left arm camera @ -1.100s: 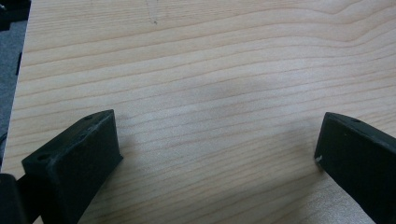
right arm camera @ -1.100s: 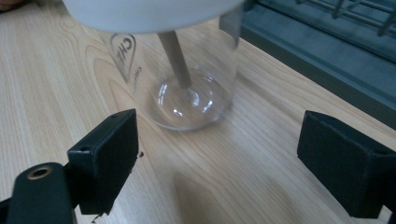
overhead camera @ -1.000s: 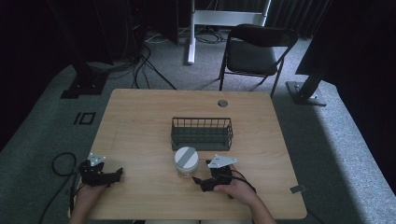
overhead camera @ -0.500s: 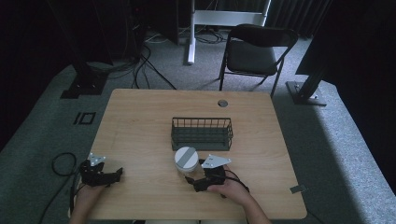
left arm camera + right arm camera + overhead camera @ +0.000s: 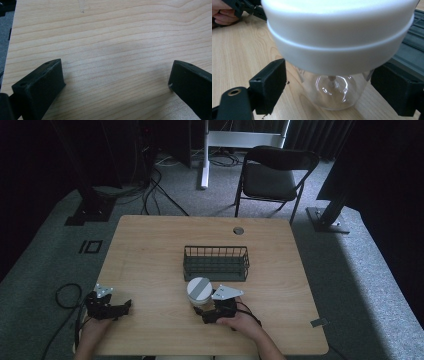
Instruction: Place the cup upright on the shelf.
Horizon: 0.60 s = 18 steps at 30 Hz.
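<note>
A clear glass jar [image 5: 334,91] with a broad white lid [image 5: 339,37] stands on the wooden table [image 5: 150,250], just in front of a dark wire basket [image 5: 216,263]. In the high view the jar [image 5: 199,291] is at the front middle. My right gripper [image 5: 328,82] is open, one black jaw on each side of the glass body below the lid; the right jaw is nearly at the glass, the left a little apart. My left gripper [image 5: 122,307] rests at the table's front left, and its jaws [image 5: 116,75] stand wide open over bare wood.
The basket's dark rim [image 5: 412,47] lies close behind the jar on the right. A round grommet hole [image 5: 238,230] sits near the table's far edge. A folding chair [image 5: 272,175] stands beyond the table. The left hand [image 5: 222,12] is far off at the upper left.
My right gripper has slid left and forward, bringing its jaws around the jar's body. The left gripper has stayed in place.
</note>
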Tool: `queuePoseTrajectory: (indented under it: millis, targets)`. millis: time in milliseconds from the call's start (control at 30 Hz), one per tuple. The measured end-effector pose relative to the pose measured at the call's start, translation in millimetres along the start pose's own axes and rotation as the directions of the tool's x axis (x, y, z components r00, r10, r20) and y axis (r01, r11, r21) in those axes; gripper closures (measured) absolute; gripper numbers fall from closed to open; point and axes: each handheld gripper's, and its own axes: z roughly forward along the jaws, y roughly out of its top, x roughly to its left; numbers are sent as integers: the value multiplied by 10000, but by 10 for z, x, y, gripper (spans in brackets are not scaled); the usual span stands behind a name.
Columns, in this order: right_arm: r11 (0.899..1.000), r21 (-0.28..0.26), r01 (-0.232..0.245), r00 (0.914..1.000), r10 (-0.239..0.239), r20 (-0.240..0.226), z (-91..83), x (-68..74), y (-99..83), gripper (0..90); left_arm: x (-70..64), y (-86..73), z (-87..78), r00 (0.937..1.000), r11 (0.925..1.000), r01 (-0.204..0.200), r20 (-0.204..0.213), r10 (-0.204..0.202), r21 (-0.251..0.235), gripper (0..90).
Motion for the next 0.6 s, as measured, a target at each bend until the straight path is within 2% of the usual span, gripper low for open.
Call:
queuePoseTrajectory:
  millis: [400,600]
  targets:
    - [9994,-321,-115,9998,119,139,72,4,1,135,0,0,0,10000,10000,4,1,-4,-2,1]
    - [9980,-468,-414,9989,424,210,108,5,9,136,0,0,0,10000,10000,1,2,-1,0,1]
